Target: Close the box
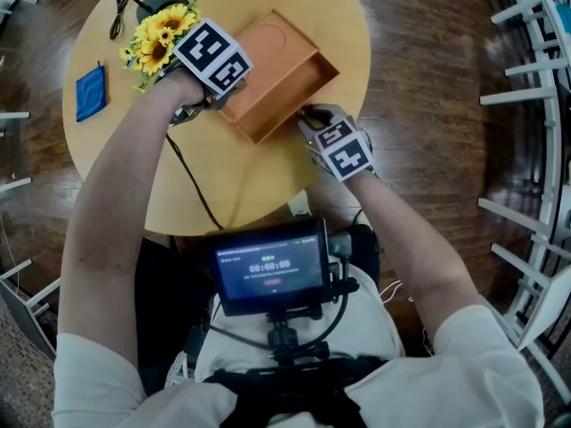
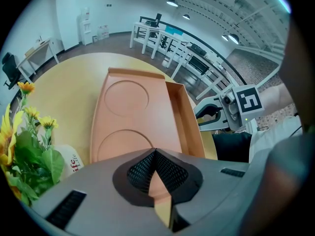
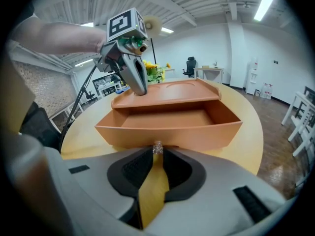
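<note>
The box (image 1: 270, 43) lies upper centre on the table (image 1: 348, 25), its drawer (image 1: 287, 94) slid out. The left gripper (image 2: 156, 154), jaws pressed together, pins the box top, likely to steady it. The right gripper (image 3: 157, 155) pinches the knob (image 3: 157, 147), ready to push the drawer in.

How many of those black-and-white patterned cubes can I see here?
2. One cube tops the left gripper, which rests on the box beside the sunflowers. The other tops the right gripper, at the drawer's knob. I see no others.

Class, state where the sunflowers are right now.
In the head view, the sunflowers lie upper left on the table, between the blue pad and the left gripper.
</note>
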